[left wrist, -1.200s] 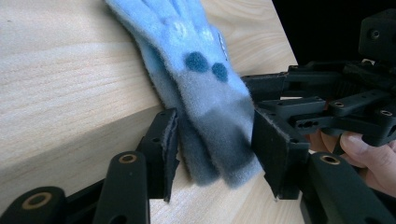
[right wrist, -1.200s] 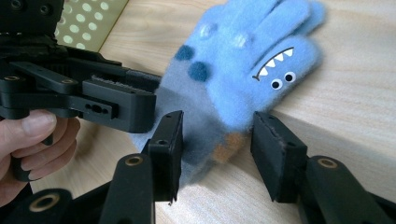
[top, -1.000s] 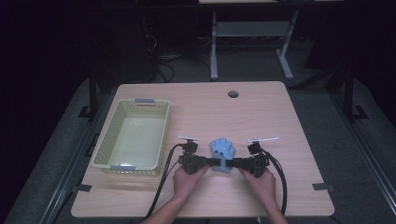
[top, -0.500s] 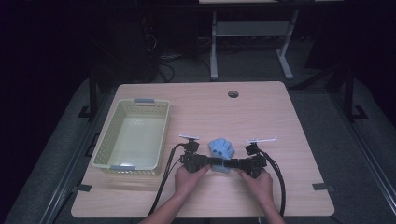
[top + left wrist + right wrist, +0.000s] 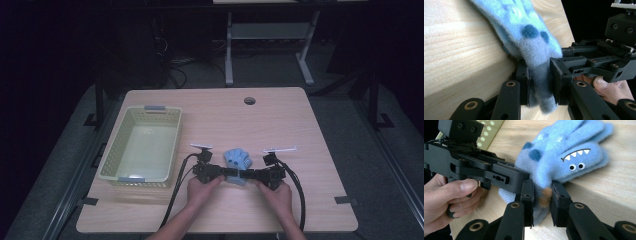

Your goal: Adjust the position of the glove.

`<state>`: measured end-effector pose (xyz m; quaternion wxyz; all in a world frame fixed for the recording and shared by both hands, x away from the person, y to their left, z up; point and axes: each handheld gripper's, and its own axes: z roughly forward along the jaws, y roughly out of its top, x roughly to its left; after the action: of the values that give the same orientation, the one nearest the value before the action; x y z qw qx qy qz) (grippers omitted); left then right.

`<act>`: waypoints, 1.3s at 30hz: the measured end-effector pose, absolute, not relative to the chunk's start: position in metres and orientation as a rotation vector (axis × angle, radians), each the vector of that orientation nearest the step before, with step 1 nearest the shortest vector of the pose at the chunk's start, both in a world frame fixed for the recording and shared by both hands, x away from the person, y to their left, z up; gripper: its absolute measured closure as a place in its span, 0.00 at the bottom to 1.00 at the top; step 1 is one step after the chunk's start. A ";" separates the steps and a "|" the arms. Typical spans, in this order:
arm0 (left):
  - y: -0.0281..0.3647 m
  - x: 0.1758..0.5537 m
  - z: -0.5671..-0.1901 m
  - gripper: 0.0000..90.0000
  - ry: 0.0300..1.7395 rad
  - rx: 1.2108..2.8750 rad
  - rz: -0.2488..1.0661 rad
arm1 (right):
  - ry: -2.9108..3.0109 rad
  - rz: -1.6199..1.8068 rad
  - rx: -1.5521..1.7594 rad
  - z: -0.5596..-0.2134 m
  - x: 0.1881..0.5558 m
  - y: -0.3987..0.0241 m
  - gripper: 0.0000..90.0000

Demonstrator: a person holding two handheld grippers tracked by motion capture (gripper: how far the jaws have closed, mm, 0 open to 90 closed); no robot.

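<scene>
Two grippers meet at the near middle of the table (image 5: 300, 130), each clamped on the cuff end of a small blue fleece glove (image 5: 238, 161) that lies flat on the wood between them. The left gripper (image 5: 539, 86) has its jaws pressed on the glove's grey-blue cuff, having just been closing on it, and the fabric bulges out above and below the pads. The right gripper (image 5: 541, 202) pinches the same cuff from the opposite side, its jaws likewise having just drawn in, with a patch of orange trim caught between them. The glove is fuzzy, light blue with darker blue spots, its fingers spread away from the person. The right gripper view reveals a cartoon face on one finger, two round eyes and a jagged white-toothed mouth, which the left gripper view, looking at the spotted side, does not. That view also shows the left hand (image 5: 446, 197) wrapped round its tool. From the high view the glove is a small blue shape, and a pale yellow-green basket (image 5: 107, 165) stands to the left of the grippers, apart from them.
</scene>
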<state>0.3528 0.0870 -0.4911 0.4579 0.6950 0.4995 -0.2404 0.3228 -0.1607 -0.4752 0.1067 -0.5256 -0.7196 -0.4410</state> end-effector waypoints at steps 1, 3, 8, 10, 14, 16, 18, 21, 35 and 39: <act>0.088 0.352 -0.489 0.80 1.216 1.717 -0.581 | -2.127 -1.299 -1.540 -0.474 0.323 -0.160 0.83; 0.088 0.352 -0.488 0.80 1.213 1.719 -0.573 | -2.126 -1.297 -1.540 -0.473 0.322 -0.160 0.83; 0.090 0.349 -0.476 0.80 1.179 1.729 -0.543 | -2.120 -1.332 -1.521 -0.465 0.320 -0.160 0.83; 0.091 0.348 -0.472 0.80 1.167 1.735 -0.533 | -2.124 -1.351 -1.512 -0.462 0.319 -0.160 0.82; 0.092 0.347 -0.465 0.81 1.153 1.735 -0.522 | -2.118 -1.373 -1.502 -0.457 0.317 -0.160 0.81; 0.094 0.347 -0.460 0.81 1.134 1.751 -0.508 | -2.108 -1.387 -1.491 -0.453 0.316 -0.160 0.80; 0.094 0.346 -0.458 0.81 1.131 1.750 -0.509 | -2.111 -1.398 -1.486 -0.452 0.316 -0.160 0.80; 0.096 0.346 -0.454 0.81 1.120 1.754 -0.506 | -2.110 -1.414 -1.469 -0.450 0.316 -0.159 0.79; 0.113 0.346 -0.430 0.81 1.089 1.745 -0.468 | -2.105 -1.480 -1.424 -0.427 0.315 -0.159 0.71; 0.117 0.346 -0.424 0.81 1.078 1.738 -0.466 | -2.107 -1.500 -1.403 -0.422 0.316 -0.158 0.68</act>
<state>0.3455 0.1173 -0.4236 0.4986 0.7183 0.4454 -0.1925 0.3157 -0.1582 -0.4220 0.0995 -0.4746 -0.7125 -0.5072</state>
